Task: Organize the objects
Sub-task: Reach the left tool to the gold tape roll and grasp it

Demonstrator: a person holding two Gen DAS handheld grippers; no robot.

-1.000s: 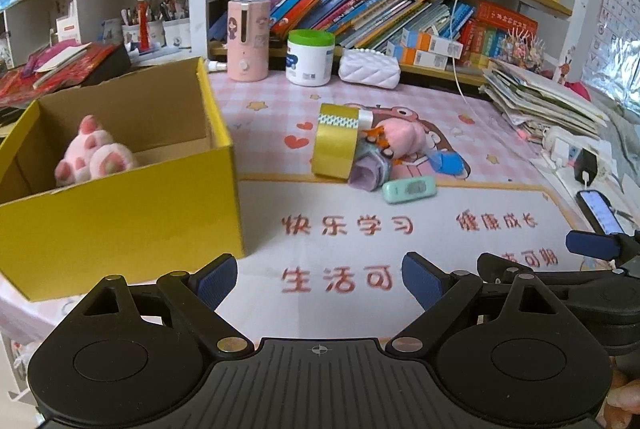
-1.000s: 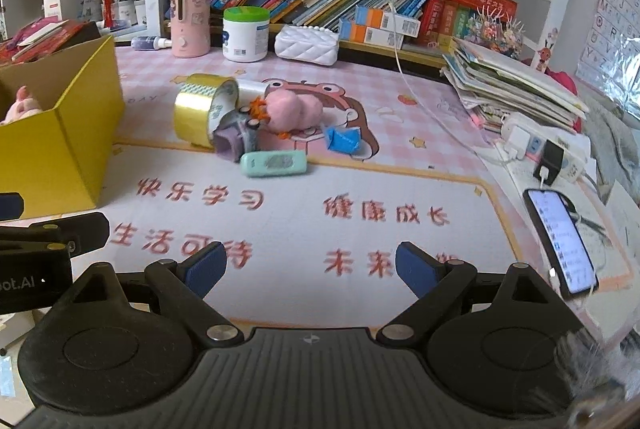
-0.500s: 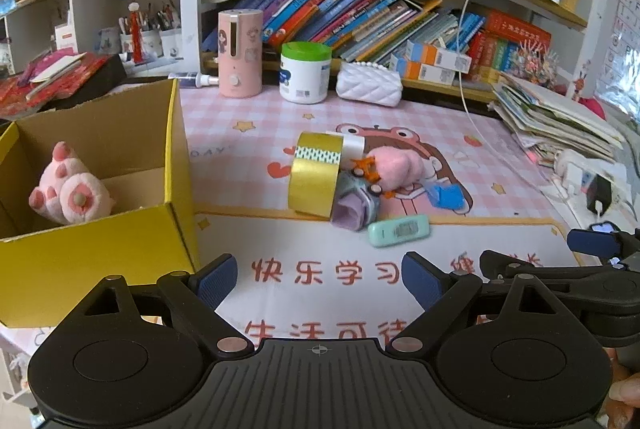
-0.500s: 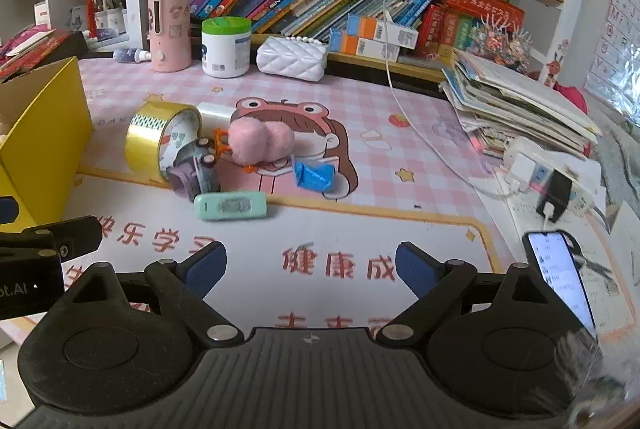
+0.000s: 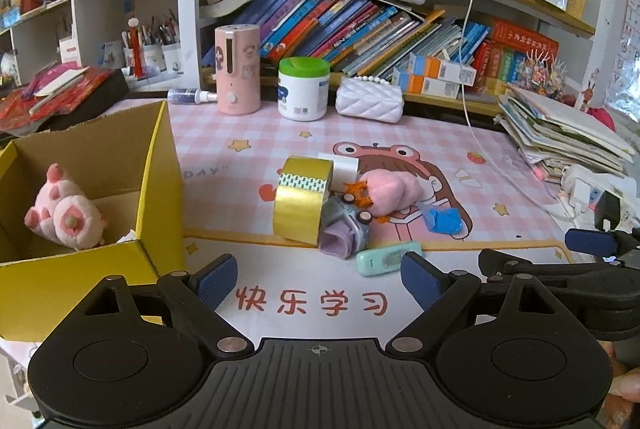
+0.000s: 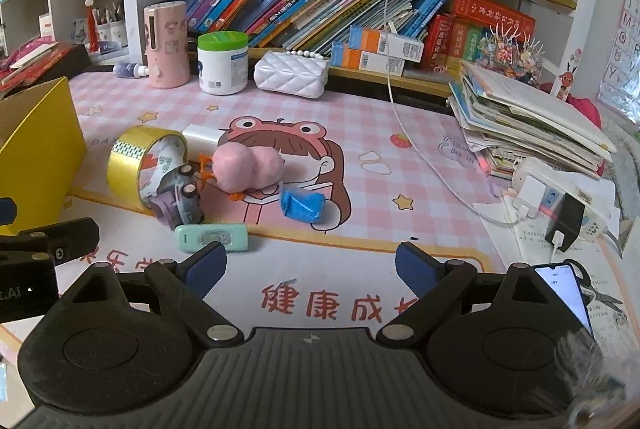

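A small pile lies mid-mat: a gold tape roll (image 5: 303, 200) (image 6: 138, 165), a purple toy car (image 5: 346, 229) (image 6: 180, 203), a pink plush (image 5: 394, 189) (image 6: 248, 165), a blue wrapped packet (image 5: 443, 221) (image 6: 302, 207) and a mint green case (image 5: 389, 257) (image 6: 212, 237). A yellow cardboard box (image 5: 160, 165) (image 6: 44, 133) on the left holds a pink plush paw toy (image 5: 66, 219). My left gripper (image 5: 320, 279) is open just short of the pile, empty. My right gripper (image 6: 306, 267) is open too, empty, with the mint case by its left fingertip.
Behind the pile stand a pink dispenser (image 5: 237, 69), a green-lidded white tub (image 5: 304, 89) and a white quilted pouch (image 5: 369, 97) under bookshelves. A paper stack (image 6: 528, 117), chargers (image 6: 532, 197), a white cable and a phone (image 6: 564, 295) crowd the right side.
Both grippers have moved forward over the mat toward the pile, which now looks larger and nearer. The yellow box has slid toward the left edge of both views. Both stay open.
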